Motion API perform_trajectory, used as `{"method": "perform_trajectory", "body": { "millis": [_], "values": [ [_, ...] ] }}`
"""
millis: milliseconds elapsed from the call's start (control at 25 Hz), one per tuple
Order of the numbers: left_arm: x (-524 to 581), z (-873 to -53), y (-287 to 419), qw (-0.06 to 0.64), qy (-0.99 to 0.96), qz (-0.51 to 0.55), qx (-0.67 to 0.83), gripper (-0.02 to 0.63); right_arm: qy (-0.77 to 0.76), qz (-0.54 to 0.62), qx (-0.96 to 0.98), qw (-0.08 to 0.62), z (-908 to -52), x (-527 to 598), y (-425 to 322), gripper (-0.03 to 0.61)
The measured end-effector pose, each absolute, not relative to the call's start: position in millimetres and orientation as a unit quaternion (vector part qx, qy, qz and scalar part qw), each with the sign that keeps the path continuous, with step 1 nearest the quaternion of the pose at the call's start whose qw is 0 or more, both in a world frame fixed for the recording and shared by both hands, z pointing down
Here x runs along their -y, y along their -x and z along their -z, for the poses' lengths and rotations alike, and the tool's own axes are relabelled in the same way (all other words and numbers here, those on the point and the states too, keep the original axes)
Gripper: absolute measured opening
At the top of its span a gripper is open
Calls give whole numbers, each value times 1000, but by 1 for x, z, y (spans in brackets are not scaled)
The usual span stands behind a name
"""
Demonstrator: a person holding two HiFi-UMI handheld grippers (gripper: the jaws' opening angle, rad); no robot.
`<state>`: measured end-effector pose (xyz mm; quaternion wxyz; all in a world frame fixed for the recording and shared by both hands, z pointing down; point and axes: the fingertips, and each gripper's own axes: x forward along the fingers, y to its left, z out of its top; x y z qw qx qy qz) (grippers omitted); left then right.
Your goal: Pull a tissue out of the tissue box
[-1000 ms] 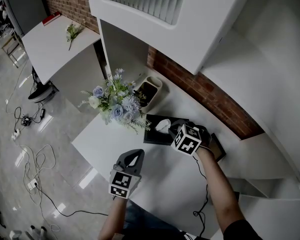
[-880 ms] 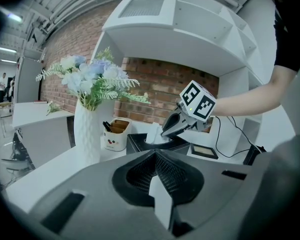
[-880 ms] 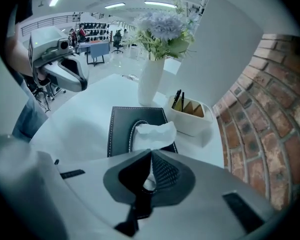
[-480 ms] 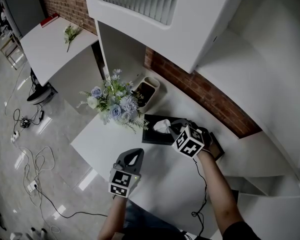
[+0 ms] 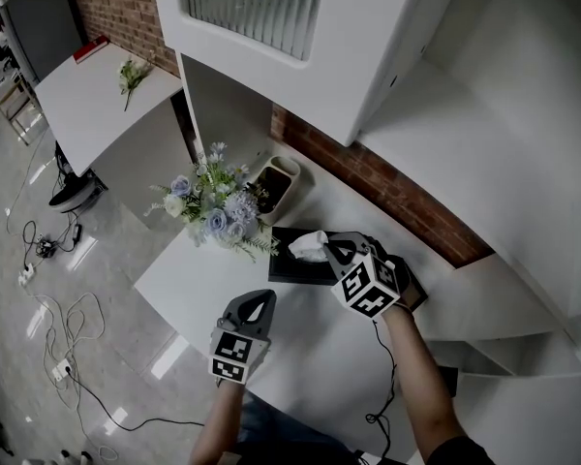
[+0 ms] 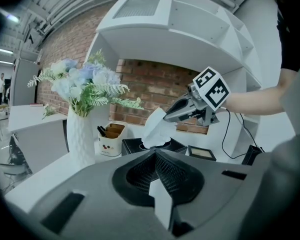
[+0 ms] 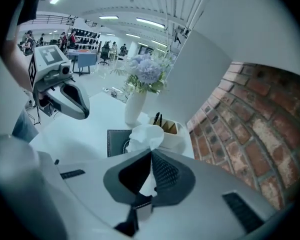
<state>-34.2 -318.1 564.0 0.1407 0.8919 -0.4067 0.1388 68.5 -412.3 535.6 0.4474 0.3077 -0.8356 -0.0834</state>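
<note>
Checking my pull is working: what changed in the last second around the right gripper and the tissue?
The right gripper, shut on the white paper tissue, has drawn back slightly from the black rectangular tissue box, pulling the tissue up a little; its lower end is still in the box. The left gripper stayed shut and empty above the white table; the box has not moved.

left gripper [image 5: 255,306]: held low and near the body, jaws closed together, nothing between. right gripper [image 5: 337,250]: forearm extended forward, jaws pinched on tissue [image 5: 308,246].
</note>
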Motion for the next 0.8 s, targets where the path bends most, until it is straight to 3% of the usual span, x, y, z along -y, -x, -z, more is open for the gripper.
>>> {"method": "perform_trajectory", "body": {
  "millis": [440, 800],
  "values": [
    [320, -543, 19, 121, -903, -132, 390, 9, -386, 112, 845, 353, -446, 397, -72, -2],
    [341, -504, 15, 89, -910, -109, 390, 9, -494, 78, 850, 166, -374, 376, -93, -2]
  ]
}}
